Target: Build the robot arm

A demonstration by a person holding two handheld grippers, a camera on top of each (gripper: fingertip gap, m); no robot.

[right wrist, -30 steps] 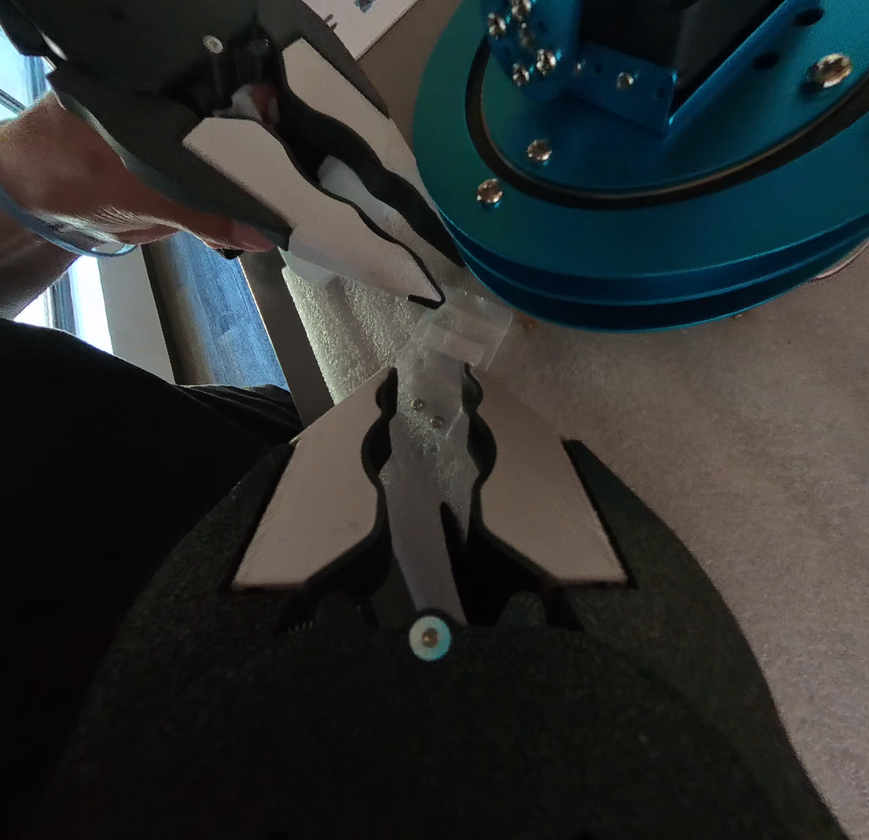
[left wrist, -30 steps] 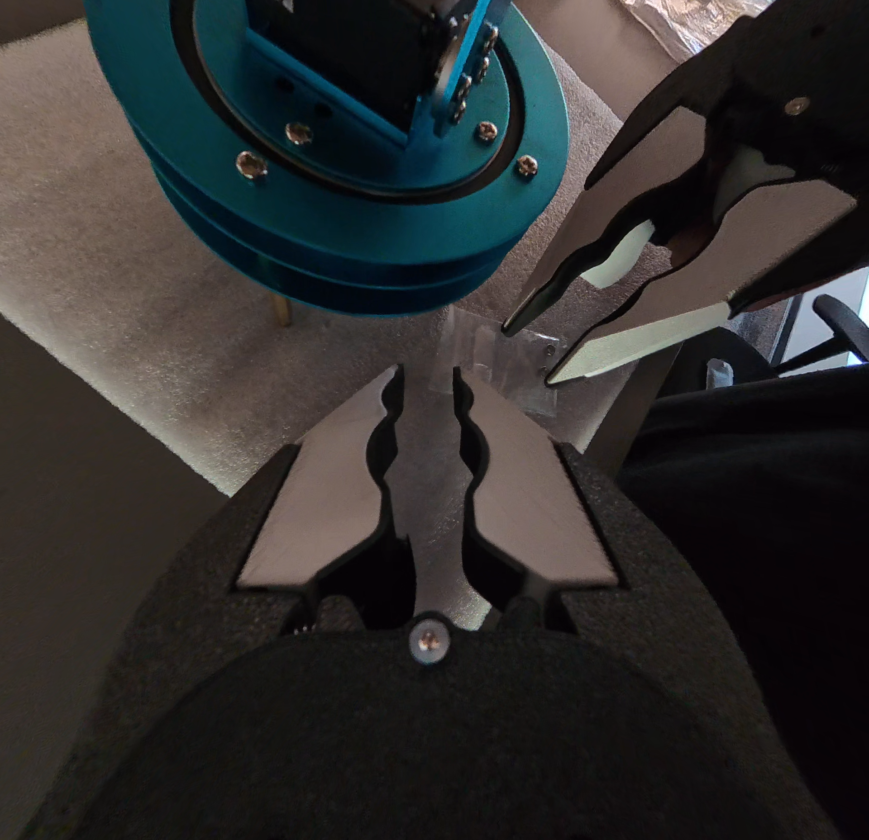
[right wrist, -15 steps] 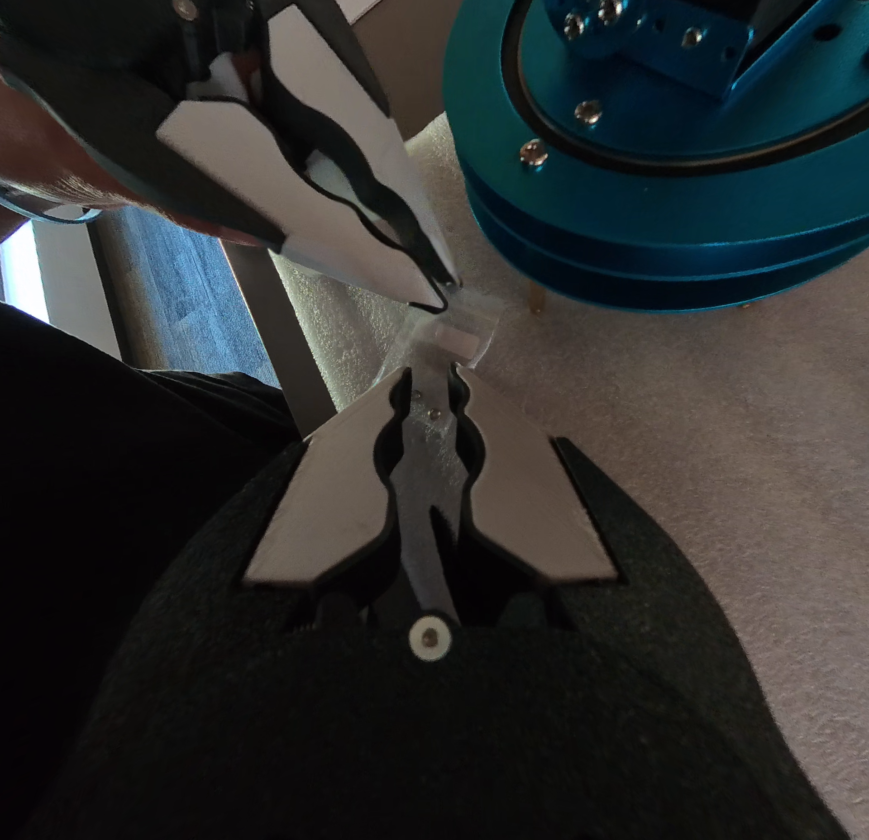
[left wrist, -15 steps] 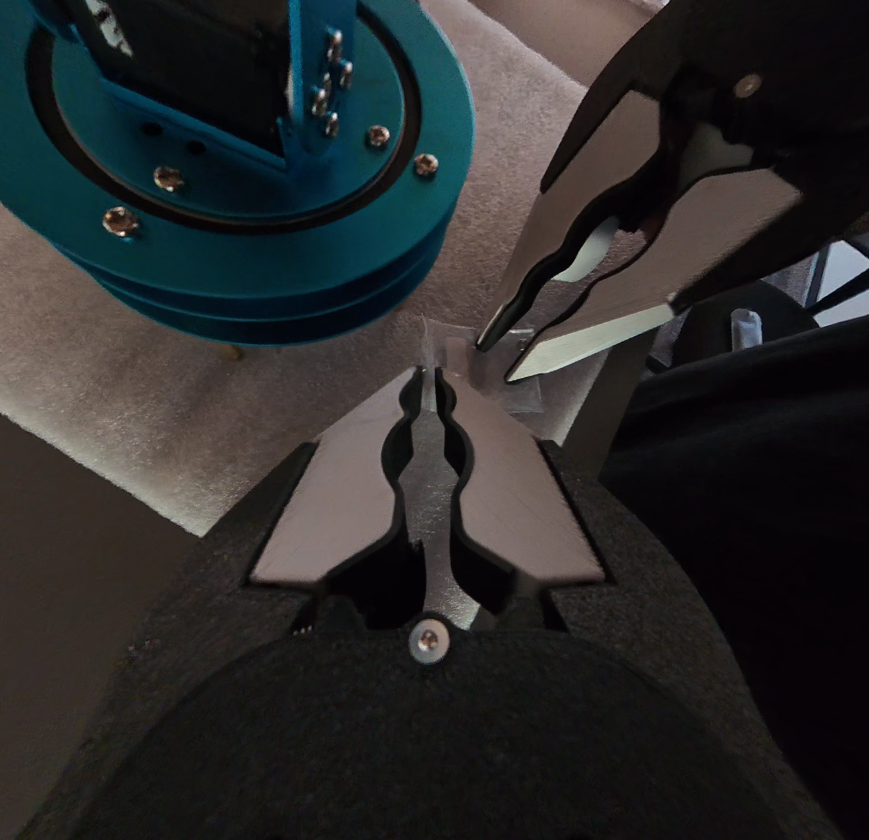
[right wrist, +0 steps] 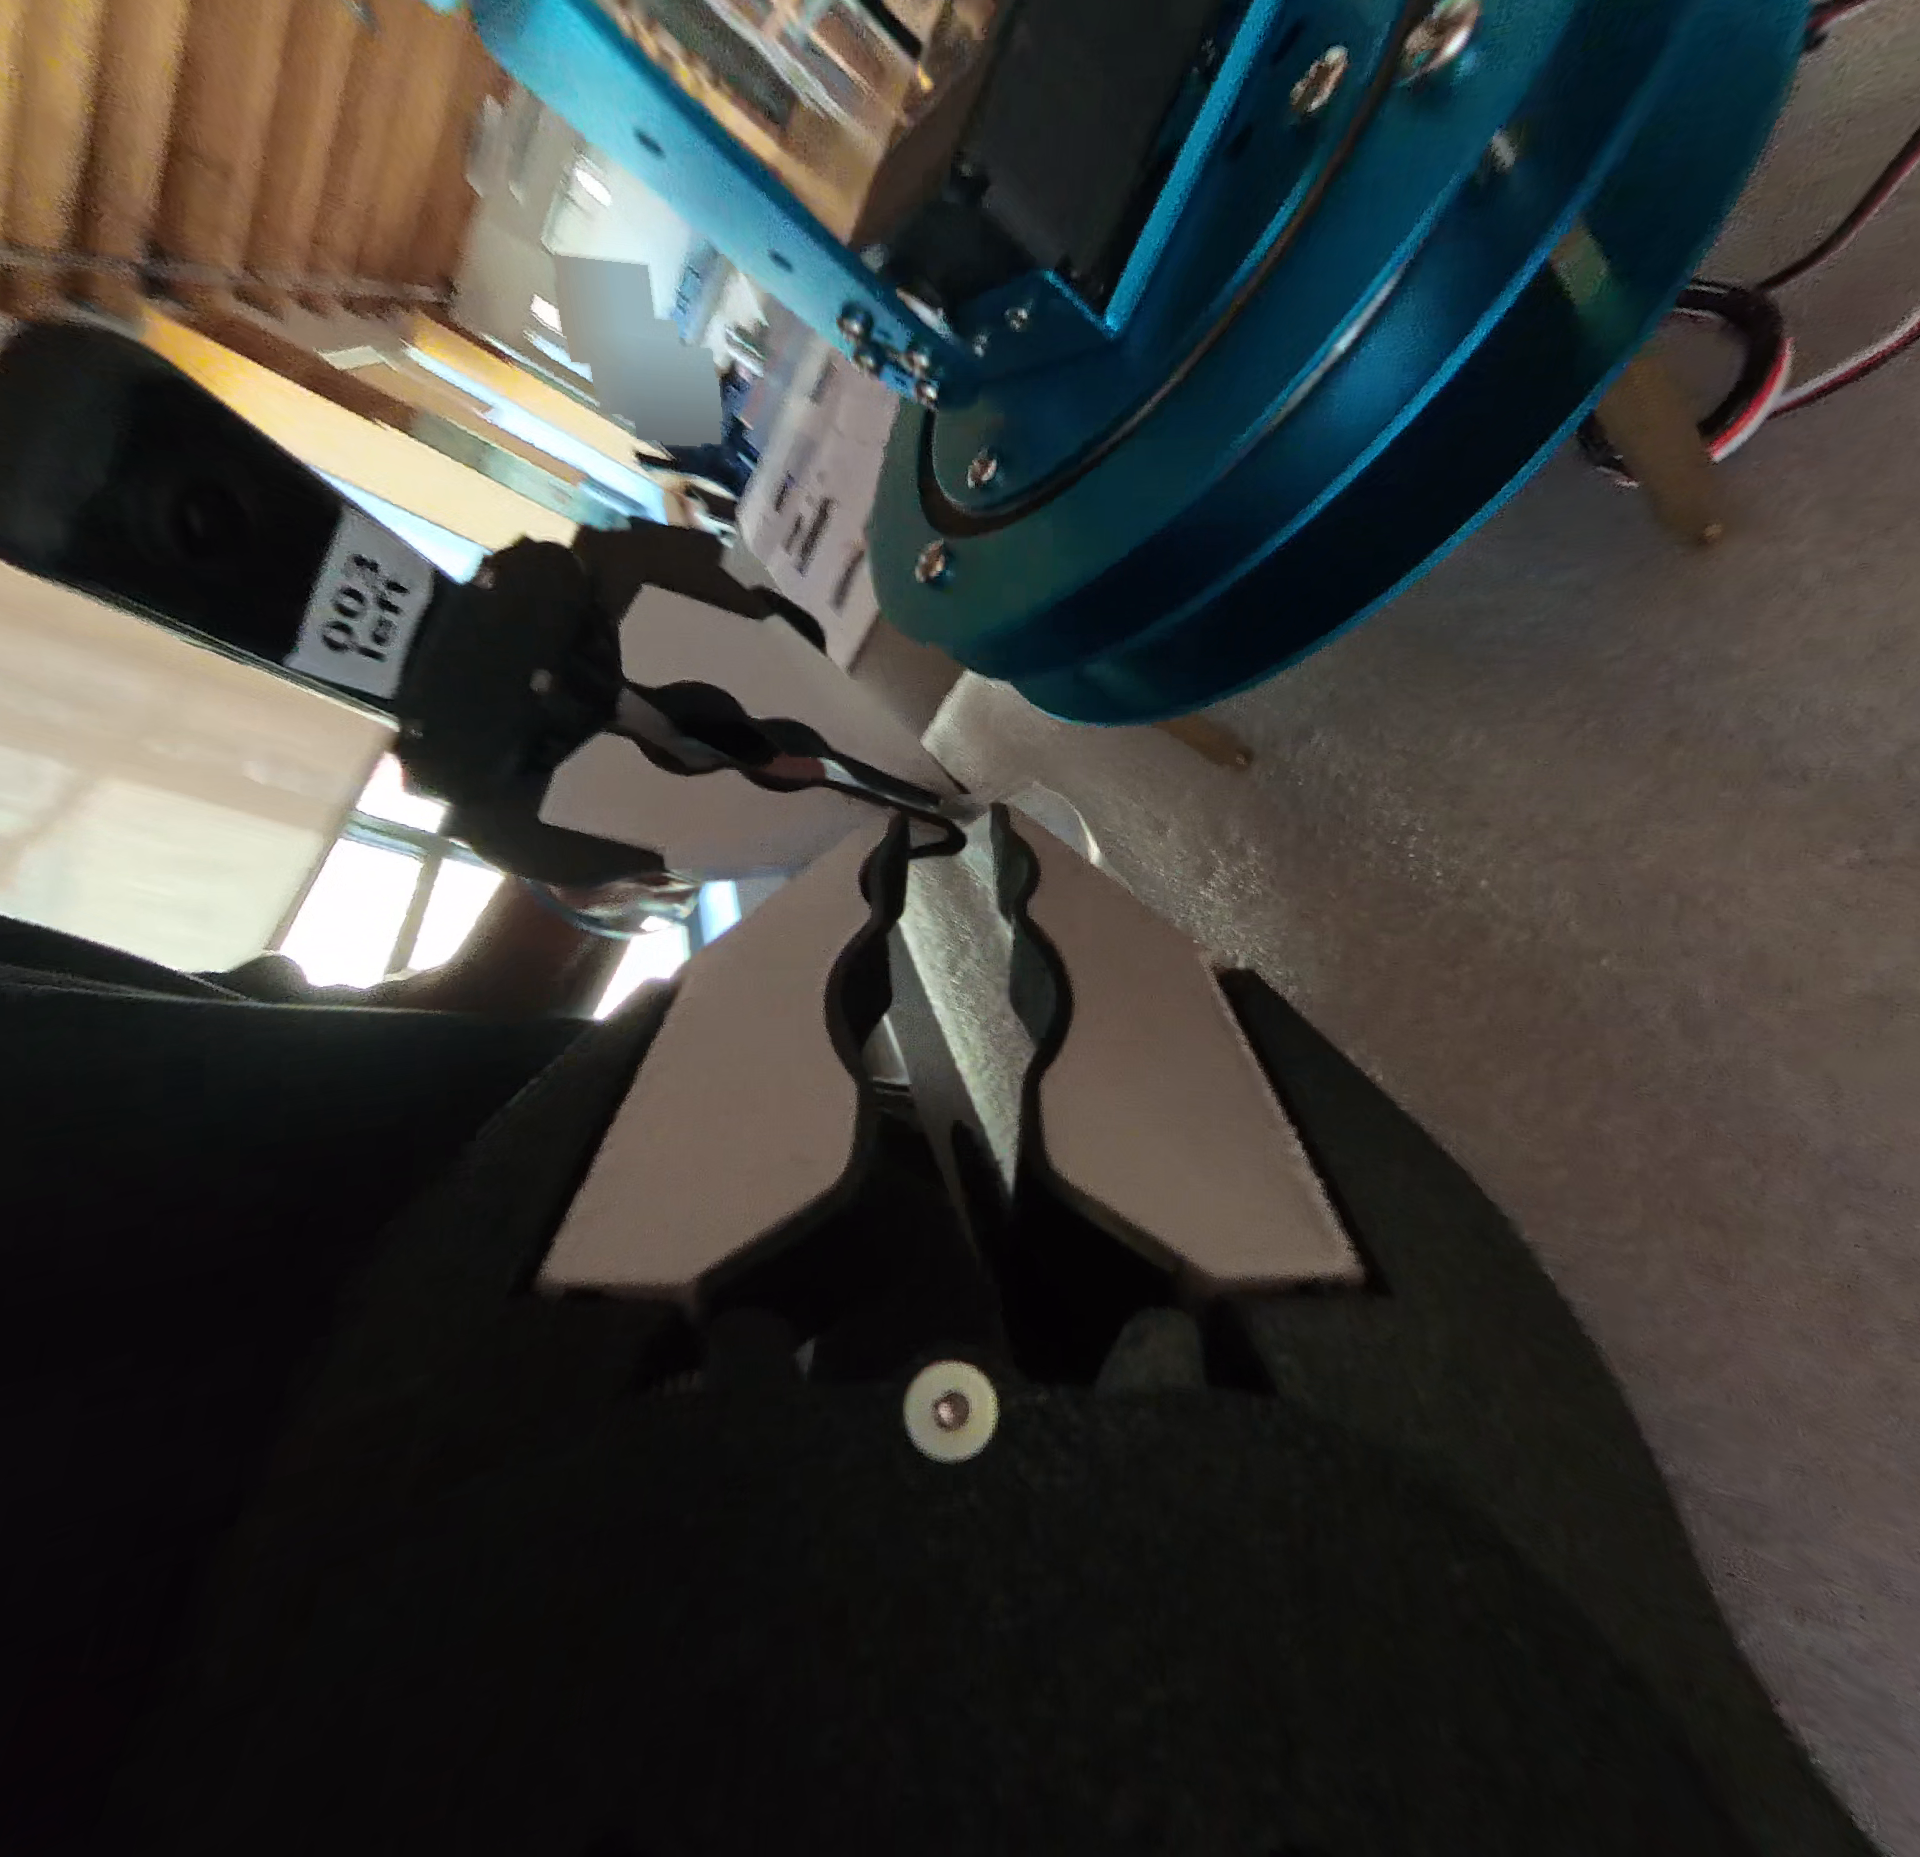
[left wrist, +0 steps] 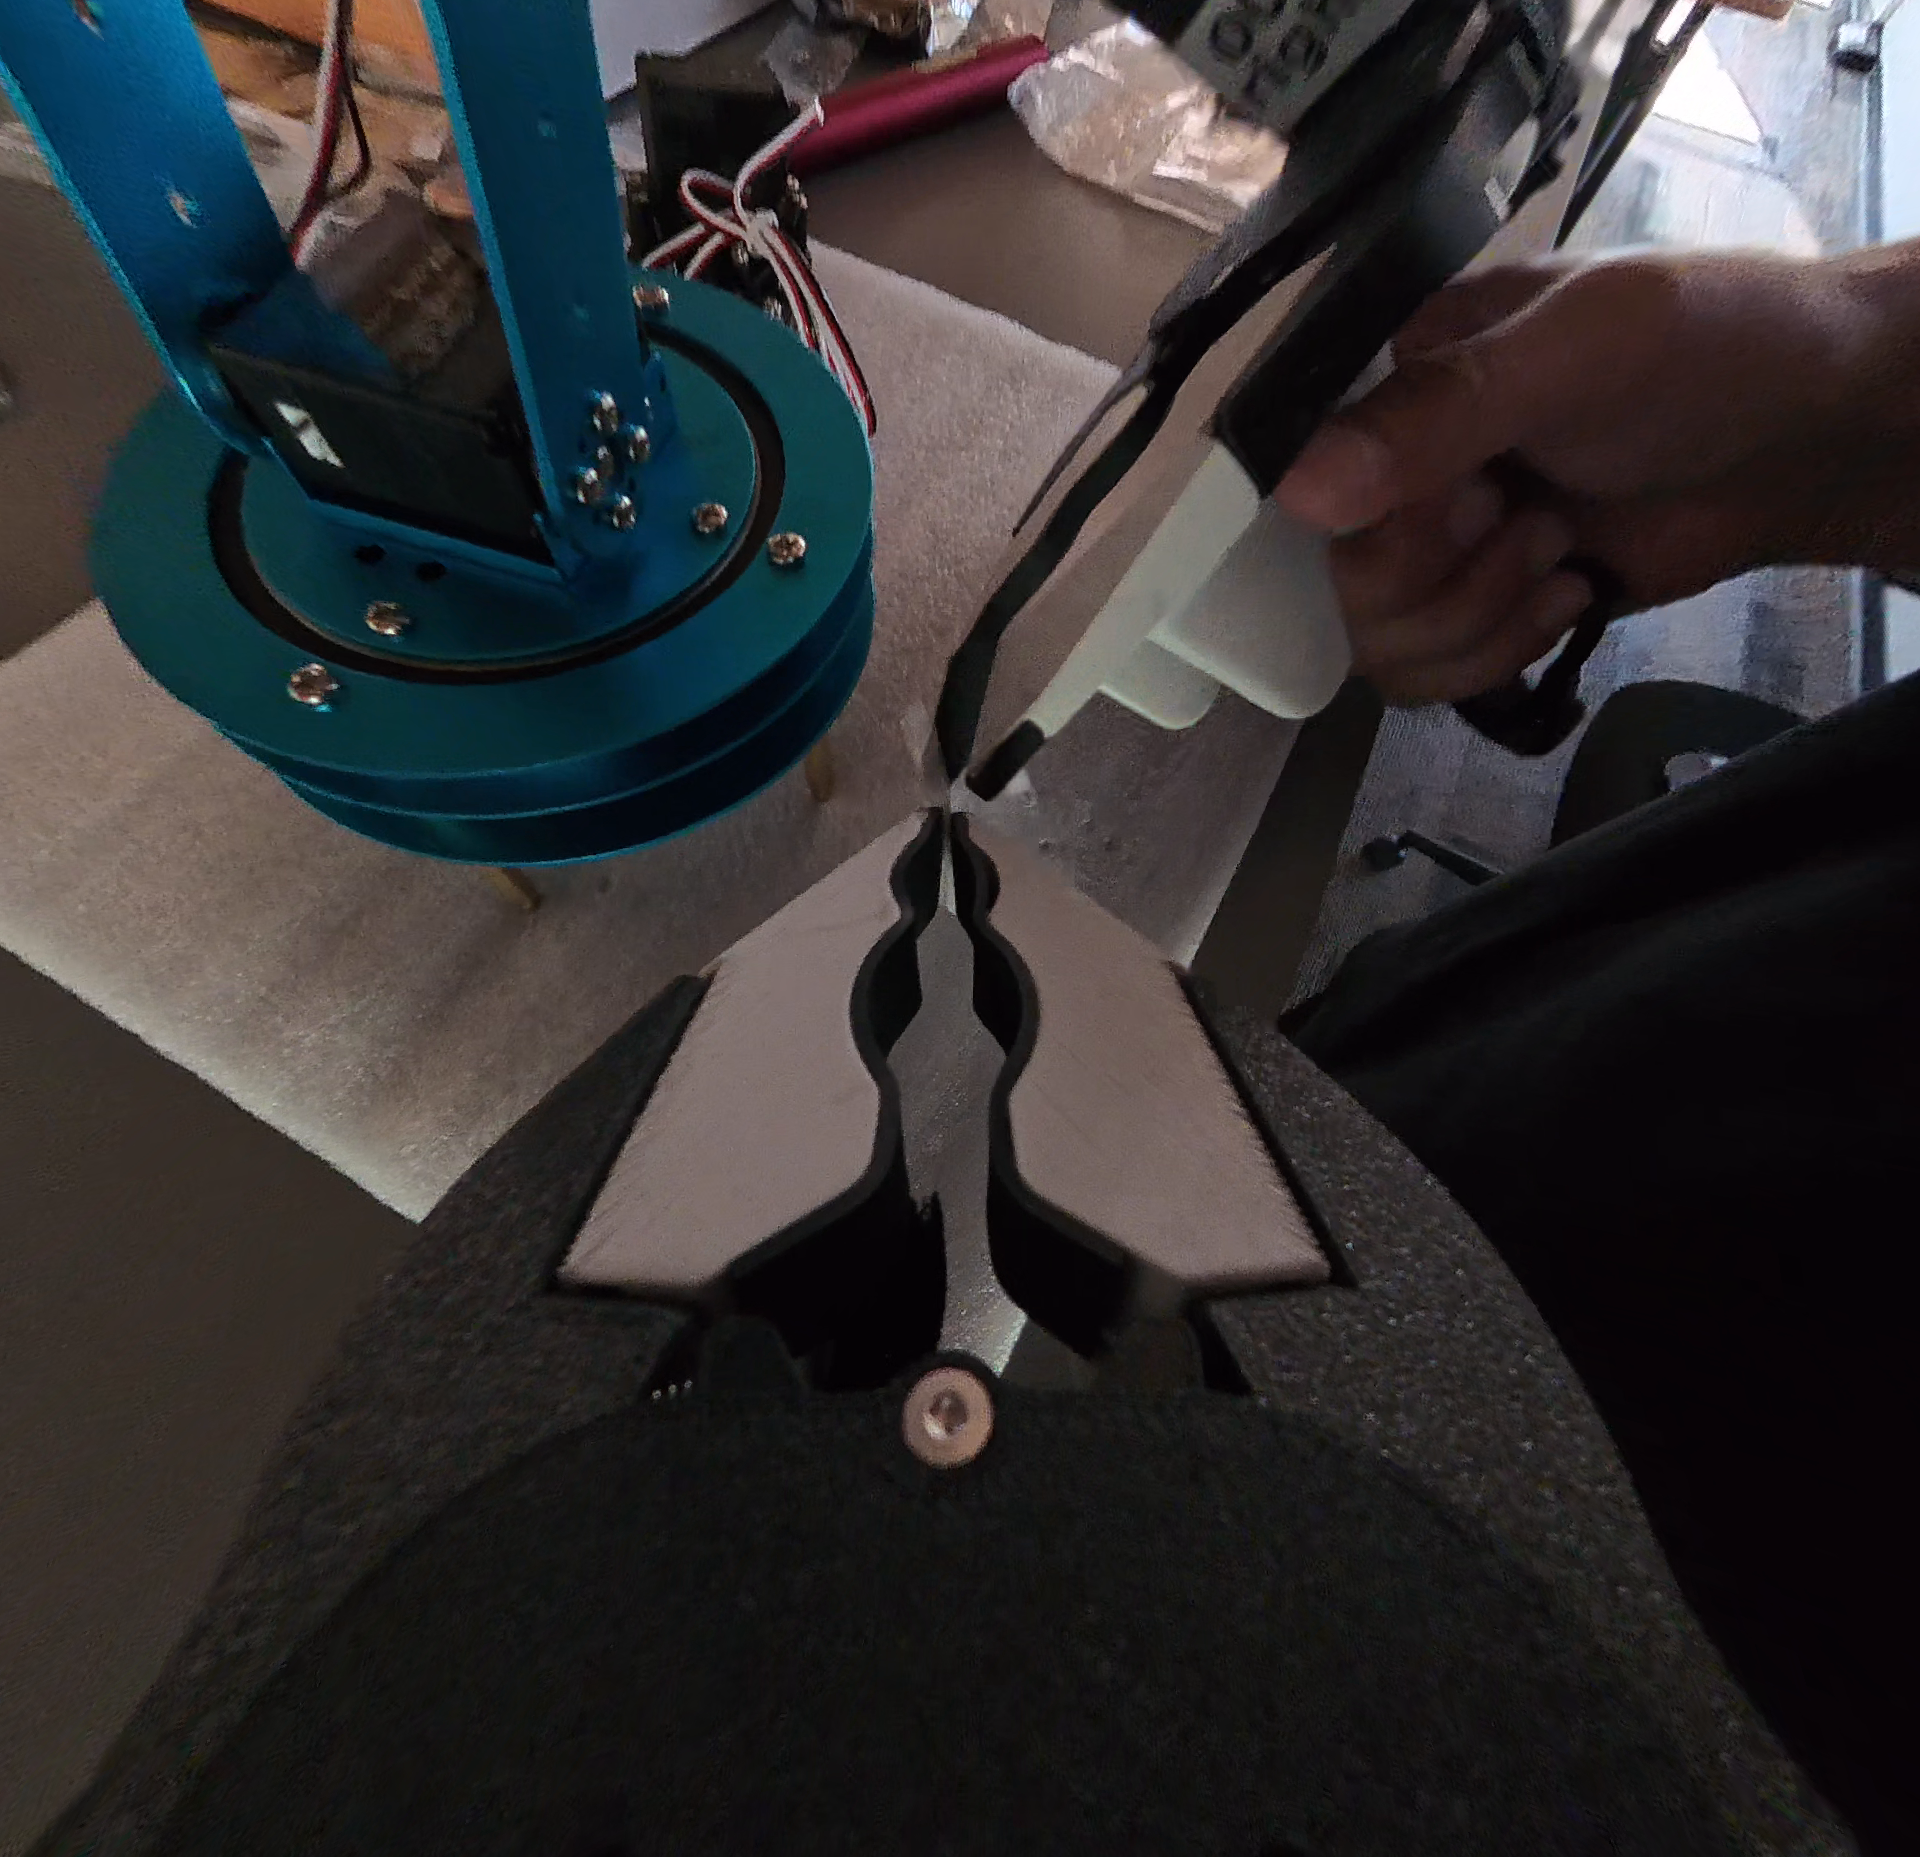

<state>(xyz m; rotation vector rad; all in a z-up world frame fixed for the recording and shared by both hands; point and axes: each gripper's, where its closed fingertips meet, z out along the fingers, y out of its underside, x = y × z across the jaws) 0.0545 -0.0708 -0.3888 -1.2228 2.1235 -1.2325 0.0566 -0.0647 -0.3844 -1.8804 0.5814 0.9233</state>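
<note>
A small clear plastic bag (left wrist: 1049, 831) with tiny screws lies on a pale foam mat (left wrist: 208, 851), just in front of a blue round robot base (left wrist: 478, 664). My left gripper (left wrist: 942, 820) is pinched almost fully shut on the bag's thin edge. My right gripper (left wrist: 971, 768) comes down from the upper right, its tips right at the left gripper's tips. In the right wrist view my right gripper (right wrist: 945, 831) shows a narrow gap between its fingers. The left gripper's tip (right wrist: 930, 799) reaches into that gap beside a pale bit of bag (right wrist: 1044, 810). I cannot tell whether the right fingers touch the bag.
The blue base (right wrist: 1299, 560) stands on brass legs (left wrist: 514, 888), with red and white wires (left wrist: 727, 207) behind it. A hand (left wrist: 1558, 477) holds the right gripper. Dark clothing (left wrist: 1610, 1080) fills the right side. Crumpled plastic bags (left wrist: 1122, 103) lie on the table at the back. Left and right tips are no more than a few centimetres apart.
My left gripper closed from open to a pinch on the bag's edge. Both grippers drew back from the blue base. The right gripper tilted over and its fingers narrowed.
</note>
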